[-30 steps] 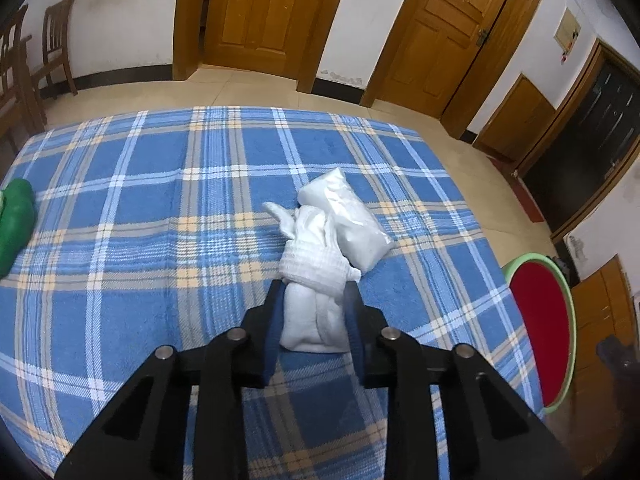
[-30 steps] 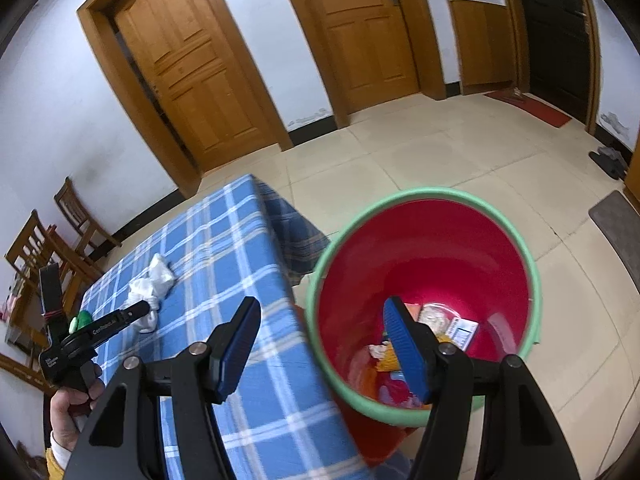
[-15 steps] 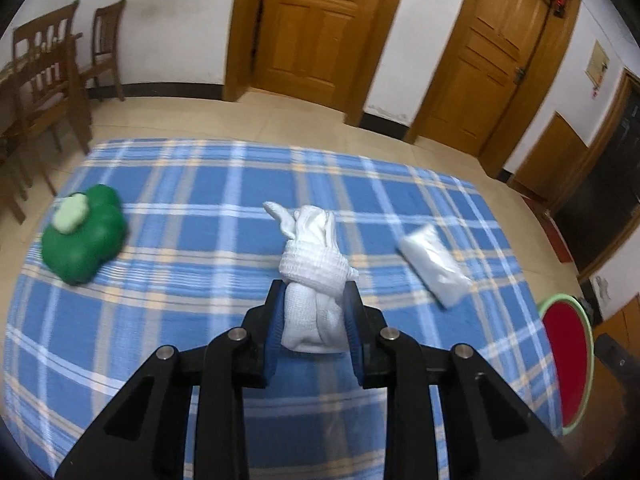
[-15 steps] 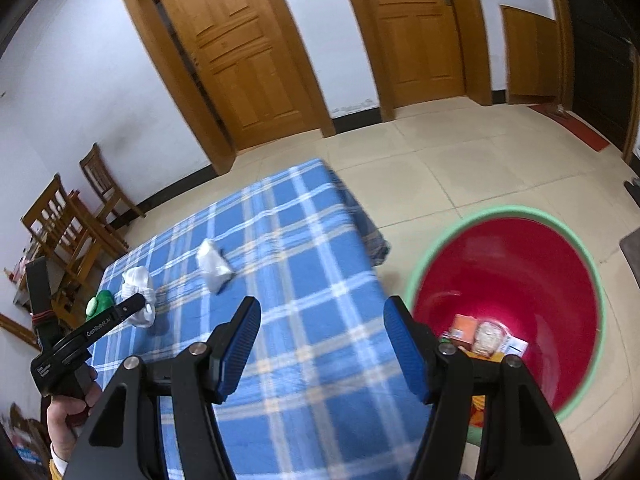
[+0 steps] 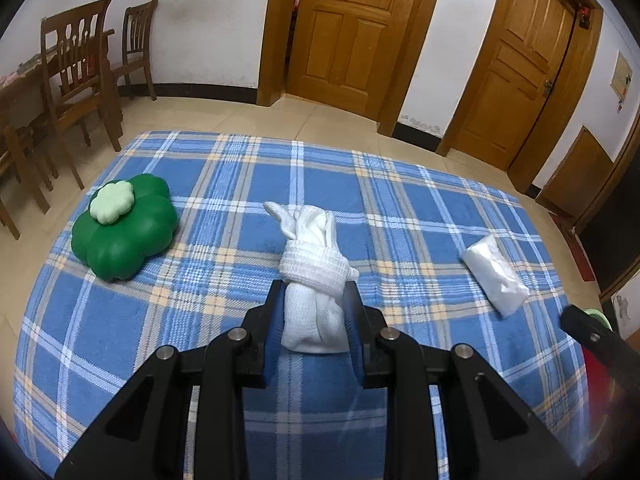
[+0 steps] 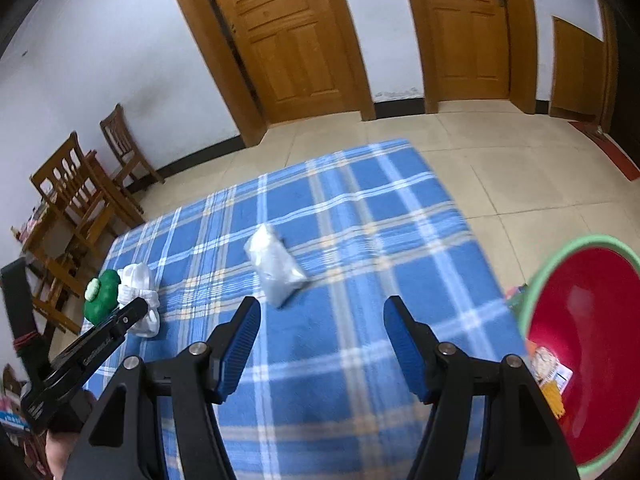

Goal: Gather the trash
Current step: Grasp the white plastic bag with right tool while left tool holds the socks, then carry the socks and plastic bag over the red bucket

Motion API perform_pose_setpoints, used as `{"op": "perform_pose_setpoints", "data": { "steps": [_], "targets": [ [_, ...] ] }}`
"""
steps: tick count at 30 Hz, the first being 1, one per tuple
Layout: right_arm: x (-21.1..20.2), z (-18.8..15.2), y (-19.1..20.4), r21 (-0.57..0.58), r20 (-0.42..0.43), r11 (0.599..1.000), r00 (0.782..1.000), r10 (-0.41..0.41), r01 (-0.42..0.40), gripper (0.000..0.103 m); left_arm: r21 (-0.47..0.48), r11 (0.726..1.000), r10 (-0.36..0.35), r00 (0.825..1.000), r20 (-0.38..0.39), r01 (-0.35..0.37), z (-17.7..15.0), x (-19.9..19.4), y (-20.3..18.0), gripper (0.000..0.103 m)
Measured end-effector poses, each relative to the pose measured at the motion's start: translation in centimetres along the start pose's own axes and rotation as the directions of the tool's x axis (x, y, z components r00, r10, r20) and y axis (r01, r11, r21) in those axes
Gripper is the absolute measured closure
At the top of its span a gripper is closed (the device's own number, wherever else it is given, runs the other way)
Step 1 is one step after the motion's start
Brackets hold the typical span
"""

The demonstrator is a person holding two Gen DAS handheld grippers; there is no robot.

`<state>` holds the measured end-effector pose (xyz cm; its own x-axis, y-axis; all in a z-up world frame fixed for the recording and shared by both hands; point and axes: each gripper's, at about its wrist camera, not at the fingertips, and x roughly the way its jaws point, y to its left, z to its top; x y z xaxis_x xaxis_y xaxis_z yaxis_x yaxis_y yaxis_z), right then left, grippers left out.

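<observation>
My left gripper (image 5: 314, 304) is shut on a rolled white sock bundle (image 5: 314, 280) and holds it above the blue plaid tablecloth (image 5: 224, 184); the bundle also shows in the right wrist view (image 6: 138, 296). A white plastic packet (image 5: 496, 276) lies on the cloth to the right, and it shows ahead of my right gripper (image 6: 276, 270). My right gripper (image 6: 322, 332) is open and empty over the cloth's near part. The red bin with a green rim (image 6: 592, 344) stands on the floor at the right, with trash inside.
A green flower-shaped cushion (image 5: 124, 232) lies on the cloth's left side. Wooden chairs (image 5: 80, 92) and a table stand at the left. Wooden doors (image 5: 352, 32) line the far wall. The tiled floor (image 6: 520, 184) surrounds the table.
My left gripper has carried the sock bundle left, away from the packet, and the green cushion has come into view. My right gripper has swung from over the bin to over the tablecloth.
</observation>
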<state>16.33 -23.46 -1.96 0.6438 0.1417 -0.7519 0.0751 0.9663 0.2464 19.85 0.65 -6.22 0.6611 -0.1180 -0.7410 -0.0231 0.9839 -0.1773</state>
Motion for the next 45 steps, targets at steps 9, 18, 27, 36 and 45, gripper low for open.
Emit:
{"op": "perform_pose_setpoints", "data": {
  "steps": [9,18,27,36,45],
  "targets": [
    [3.6,0.6,2.0,-0.063,-0.027,0.998,1.000,-0.007,0.006,0.036,0.003,1.000,0.008,1.000,-0.006,-0.008,-0.6,0.2,0.2,0.075],
    [5.6,0.7,2.9,-0.096,-0.049,0.995,0.999,-0.017,0.012,0.053,0.012,1.000,0.014,1.000,-0.003,-0.014,-0.7,0.3,0.0,0.075],
    [5.4,0.2,3.1,-0.114,-0.032,0.993,0.999,-0.020,0.016,0.066,0.013,1.000,0.015,1.000,-0.002,-0.015,-0.7,0.3,-0.1,0.075],
    [2.5,-0.8,2.7,-0.104,0.016,0.995,1.000,-0.003,0.005,0.067,0.012,1.000,0.015,1.000,-0.003,-0.015,-0.7,0.3,-0.1,0.075],
    [-0.8,-1.4,1.2,-0.075,0.053,0.997,0.999,0.005,-0.001,0.067,0.017,1.000,0.005,1.000,0.001,-0.005,-0.6,0.1,-0.3,0.075]
  ]
}}
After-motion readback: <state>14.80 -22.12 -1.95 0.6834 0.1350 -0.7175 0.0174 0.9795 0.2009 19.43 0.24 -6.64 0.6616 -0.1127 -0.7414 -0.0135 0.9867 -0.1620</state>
